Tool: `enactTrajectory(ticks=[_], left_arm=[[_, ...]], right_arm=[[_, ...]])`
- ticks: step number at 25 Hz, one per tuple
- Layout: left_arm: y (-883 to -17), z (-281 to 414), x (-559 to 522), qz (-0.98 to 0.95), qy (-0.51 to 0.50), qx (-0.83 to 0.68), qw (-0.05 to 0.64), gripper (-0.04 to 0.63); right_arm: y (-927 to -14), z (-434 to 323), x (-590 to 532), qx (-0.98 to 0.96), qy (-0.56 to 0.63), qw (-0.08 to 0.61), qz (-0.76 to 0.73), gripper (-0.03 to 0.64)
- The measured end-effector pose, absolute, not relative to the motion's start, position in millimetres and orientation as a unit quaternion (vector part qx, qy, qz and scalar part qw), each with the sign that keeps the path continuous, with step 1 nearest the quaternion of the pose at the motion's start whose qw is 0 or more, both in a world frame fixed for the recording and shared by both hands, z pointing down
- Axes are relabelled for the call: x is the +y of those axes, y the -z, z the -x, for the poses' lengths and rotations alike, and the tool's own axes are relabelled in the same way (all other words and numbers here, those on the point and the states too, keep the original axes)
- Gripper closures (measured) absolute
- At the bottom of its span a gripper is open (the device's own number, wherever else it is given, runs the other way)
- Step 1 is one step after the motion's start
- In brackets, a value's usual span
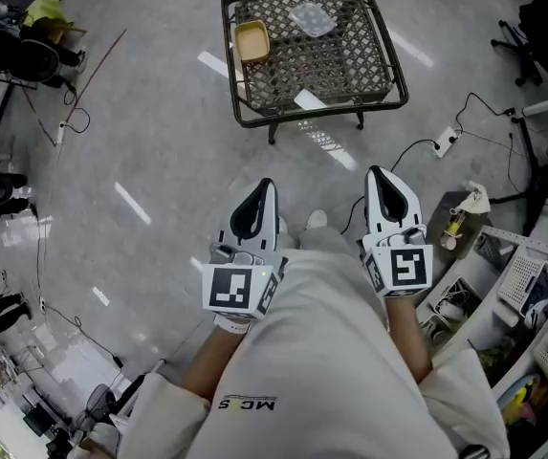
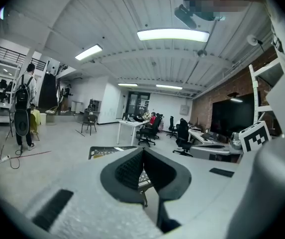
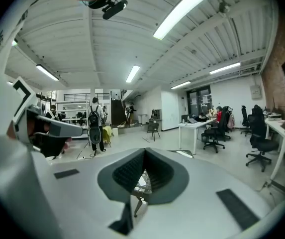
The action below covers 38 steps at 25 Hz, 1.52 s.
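Note:
I hold both grippers side by side in front of my white shirt, pointing forward over the grey floor. My left gripper (image 1: 266,185) is shut with nothing in it; in the left gripper view its black pads (image 2: 132,168) meet at the tip. Just as bare, my right gripper (image 1: 374,172) is shut, pads (image 3: 127,172) touching. Ahead of them stands a low black mesh table (image 1: 392,65), well apart from both tips. On it lie a shallow yellow container (image 1: 252,41), a clear plastic lid (image 1: 312,17) and a white card (image 1: 309,98). The table (image 2: 105,152) shows past the left jaws.
A white power strip (image 1: 445,142) and black cables lie on the floor at the right. Cluttered shelving (image 1: 527,290) stands close by my right side. Bags and gear (image 1: 10,55) line the left wall. A person with a backpack (image 3: 96,123) stands farther off, near desks and office chairs.

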<state>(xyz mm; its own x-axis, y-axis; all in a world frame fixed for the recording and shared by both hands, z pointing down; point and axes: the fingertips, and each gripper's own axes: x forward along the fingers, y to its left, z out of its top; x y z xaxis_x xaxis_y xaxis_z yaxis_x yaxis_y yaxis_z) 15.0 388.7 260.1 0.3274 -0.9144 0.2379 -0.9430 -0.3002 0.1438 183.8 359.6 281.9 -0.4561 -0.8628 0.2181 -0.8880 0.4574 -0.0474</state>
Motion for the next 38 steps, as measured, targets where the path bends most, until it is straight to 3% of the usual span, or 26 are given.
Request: enactTrajectory(ticks=[12,28,38], left_arm=[[-278.8,-64.9,355.4,-0.818,-0.074,-0.553,0.142,0.571],[-264.0,1.4,121.9,-0.826,-0.022,-0.543,0.151,0.571],[-265.0,24.2,44.4,-0.820,-0.028,-0.550,0.154,0.571]], right_arm=[[-295.9,-233.7,337.8,-0.841,-0.097,0.065,-0.529,0.600],[-273.2,-143.6,119.4,-0.857,-0.059,0.098,-0.502,0.600],[-280.2,-123.1,31.7,-0.855,-0.080,0.099,-0.503,0.600]])
